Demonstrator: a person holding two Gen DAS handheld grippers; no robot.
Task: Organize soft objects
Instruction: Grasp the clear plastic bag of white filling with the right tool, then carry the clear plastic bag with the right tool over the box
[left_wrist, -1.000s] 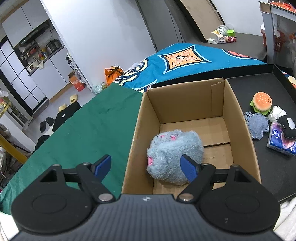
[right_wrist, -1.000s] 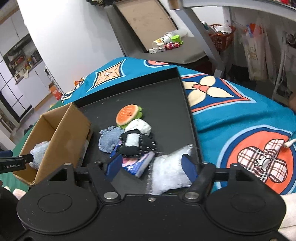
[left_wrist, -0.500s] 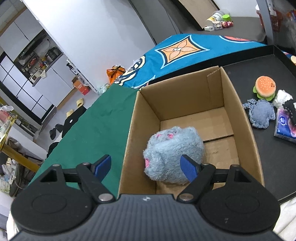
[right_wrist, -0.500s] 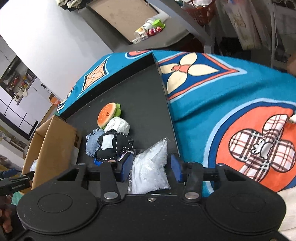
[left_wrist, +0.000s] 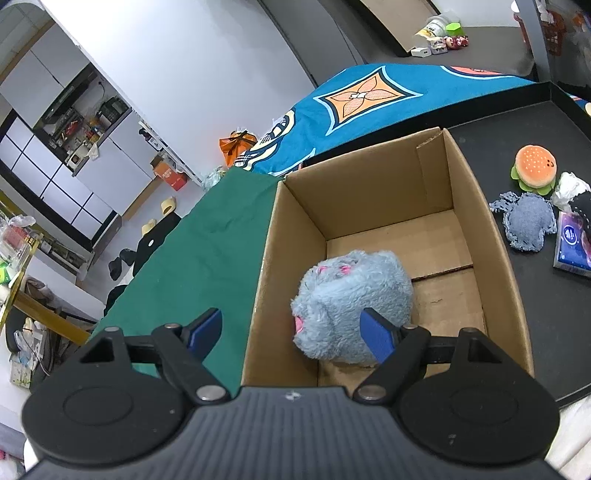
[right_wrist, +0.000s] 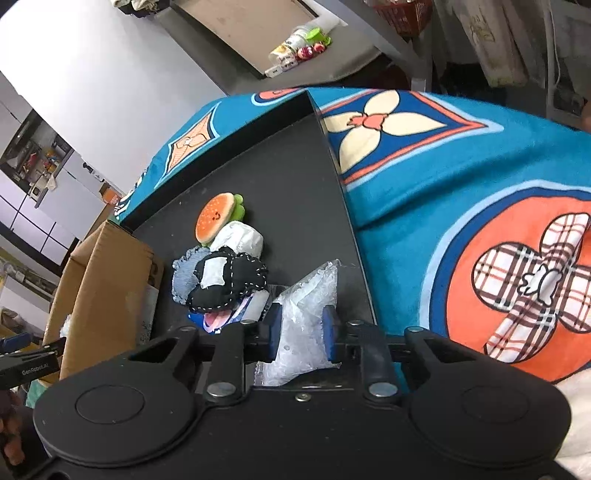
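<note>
A fluffy blue plush (left_wrist: 352, 302) lies inside the open cardboard box (left_wrist: 373, 192). My left gripper (left_wrist: 291, 332) is open above the box's near edge, empty. My right gripper (right_wrist: 301, 332) is shut on a clear plastic bag (right_wrist: 314, 291) on the black tray (right_wrist: 280, 170). A burger plush (right_wrist: 218, 216), a white soft lump (right_wrist: 240, 236), a black stitched pouch (right_wrist: 229, 280) and a blue knitted piece (right_wrist: 183, 275) lie in a pile left of the bag. The burger plush (left_wrist: 535, 166) and knitted piece (left_wrist: 528, 225) also show in the left wrist view.
A tissue pack (left_wrist: 572, 247) lies under the pile. The box stands on a green cloth (left_wrist: 207, 240), at the tray's left end. A blue patterned blanket (right_wrist: 461, 177) covers the surface right of the tray. A grey shelf (right_wrist: 332, 55) with small items stands behind.
My right gripper has closed its fingers on the clear plastic bag and moved closer to it. My left gripper has stayed open over the box, shifting slightly.
</note>
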